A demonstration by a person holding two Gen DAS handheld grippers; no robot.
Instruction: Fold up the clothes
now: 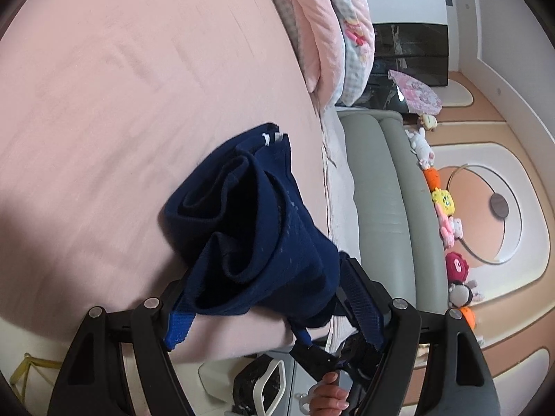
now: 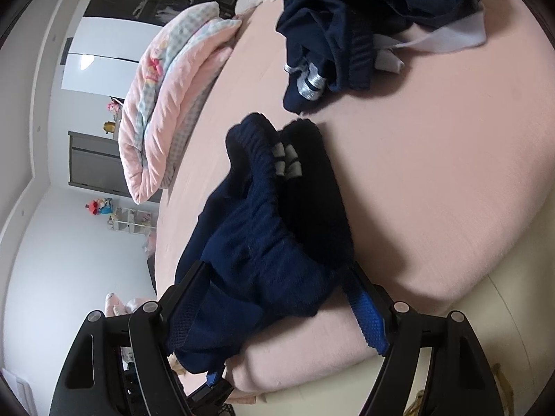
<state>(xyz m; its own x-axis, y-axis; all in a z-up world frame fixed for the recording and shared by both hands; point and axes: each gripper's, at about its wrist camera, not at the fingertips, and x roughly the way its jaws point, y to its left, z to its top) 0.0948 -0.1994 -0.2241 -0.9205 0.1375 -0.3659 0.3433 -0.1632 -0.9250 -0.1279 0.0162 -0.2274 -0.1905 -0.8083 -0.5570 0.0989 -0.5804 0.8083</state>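
A bed [image 1: 104,86] covered in a pink sheet is filling most of both views. A folded pink quilt [image 2: 163,104] is lying along its far edge. A grey padded headboard [image 1: 385,208] is standing beside the mattress, with a row of plush toys [image 1: 447,215] sitting along it. White walls [image 2: 45,249] and a dark glass-fronted wardrobe [image 1: 409,52] are showing behind.

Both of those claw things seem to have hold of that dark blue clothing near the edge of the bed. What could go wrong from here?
The navy garment sits bunched between both hand-held grippers, left and right, so a fold may come out lumpy. It also lies close to the edge of the pink bed; if released it might slide off. The heap of dark clothes lies close behind, so spreading the garment could snag it.
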